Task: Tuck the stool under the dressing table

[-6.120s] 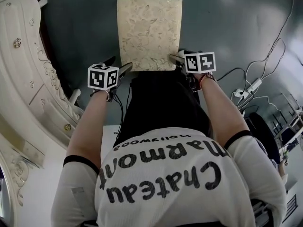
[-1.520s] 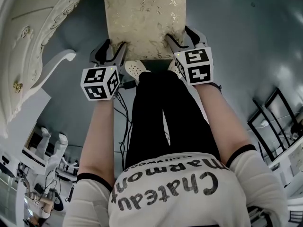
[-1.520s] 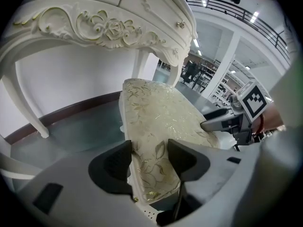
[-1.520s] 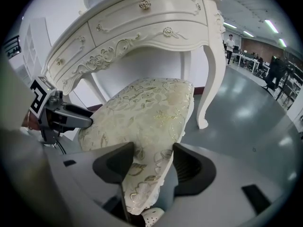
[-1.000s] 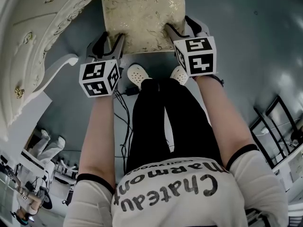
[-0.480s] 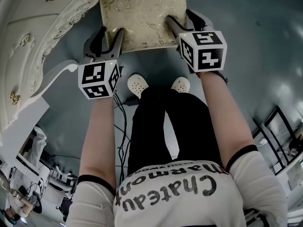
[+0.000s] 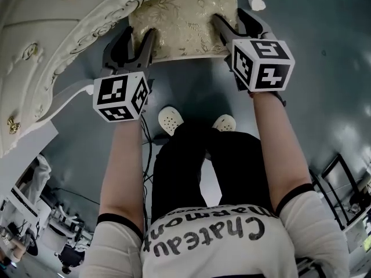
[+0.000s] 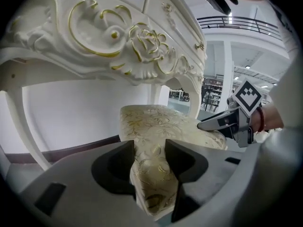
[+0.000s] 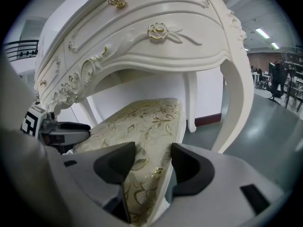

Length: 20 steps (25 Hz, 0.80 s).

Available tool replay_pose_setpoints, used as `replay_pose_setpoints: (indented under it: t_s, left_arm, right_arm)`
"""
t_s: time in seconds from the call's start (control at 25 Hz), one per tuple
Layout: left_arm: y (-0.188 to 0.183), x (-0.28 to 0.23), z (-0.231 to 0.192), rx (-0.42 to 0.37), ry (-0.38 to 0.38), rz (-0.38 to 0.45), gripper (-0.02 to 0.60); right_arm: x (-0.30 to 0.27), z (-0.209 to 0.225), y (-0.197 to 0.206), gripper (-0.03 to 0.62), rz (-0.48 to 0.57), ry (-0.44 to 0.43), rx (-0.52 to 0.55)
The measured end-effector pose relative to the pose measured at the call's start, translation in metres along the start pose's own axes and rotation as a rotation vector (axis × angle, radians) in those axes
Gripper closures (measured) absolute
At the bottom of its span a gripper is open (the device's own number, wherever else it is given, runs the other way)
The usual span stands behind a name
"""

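Entry: stool part-way in.

- Object: the rectangular stool with the cream cushion in gold-leaf brocade [image 7: 182,22] stands on the grey floor [image 7: 324,86]. Its far end is under the carved front rail of the white, gold-trimmed dressing table [image 7: 64,45], and its near edge faces me.
- Left gripper [image 7: 134,39]: the jaws pinch the near left corner of the cushion. The fabric fills the gap and both pads bear on it. They have just been closing a little on that corner.
- Right gripper [image 7: 236,23]: the jaws are clamped on the near right corner, with cushion between the pads.
- Key relation: the stool lies straight ahead of both sets of fingers. Its long axis runs away from me into the opening between the table legs. Both hands are at the near edge and about level, so neither is nearer.
- Right gripper view: the curved table leg [image 9: 236,93] stands just beside the stool's right flank, apart from it.
- Left gripper view: the cushion [image 8: 156,136] sits below the carved rail [image 8: 109,41], not touching it.
- Judgement: the next move is an even forward push along that axis. An uneven push would swing the stool towards a leg.
- I cannot tell whether the stool's feet are on the floor.
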<state>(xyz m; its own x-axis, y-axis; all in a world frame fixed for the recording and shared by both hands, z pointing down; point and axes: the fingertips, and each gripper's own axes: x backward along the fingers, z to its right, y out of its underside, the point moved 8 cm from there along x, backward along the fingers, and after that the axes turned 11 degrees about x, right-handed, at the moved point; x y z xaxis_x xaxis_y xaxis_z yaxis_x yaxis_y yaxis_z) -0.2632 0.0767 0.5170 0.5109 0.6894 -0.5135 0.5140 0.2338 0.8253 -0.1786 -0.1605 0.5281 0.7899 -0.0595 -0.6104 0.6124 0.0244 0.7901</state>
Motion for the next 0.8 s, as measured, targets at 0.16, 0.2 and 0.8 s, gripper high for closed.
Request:
replay_pose_setpoints:
  t_s: [0.16,0.2,0.8]
  left_arm:
    - [-0.002,-0.008,-0.006,0.005,0.004,0.089,0.374]
    - [-0.003,-0.010,-0.007,0.002,0.007,0.109,0.374]
    - [-0.006,-0.033,-0.006,-0.145,0.006,0.343,0.453]
  right_arm:
    - [-0.011,0.006,-0.005,0.336,0.087,0.001,0.017]
    - [-0.013,0.008,-0.007,0.336,0.109,-0.002,0.024]
    - [-0.041,0.028,-0.016,0.343,0.341,-0.007,0.056]
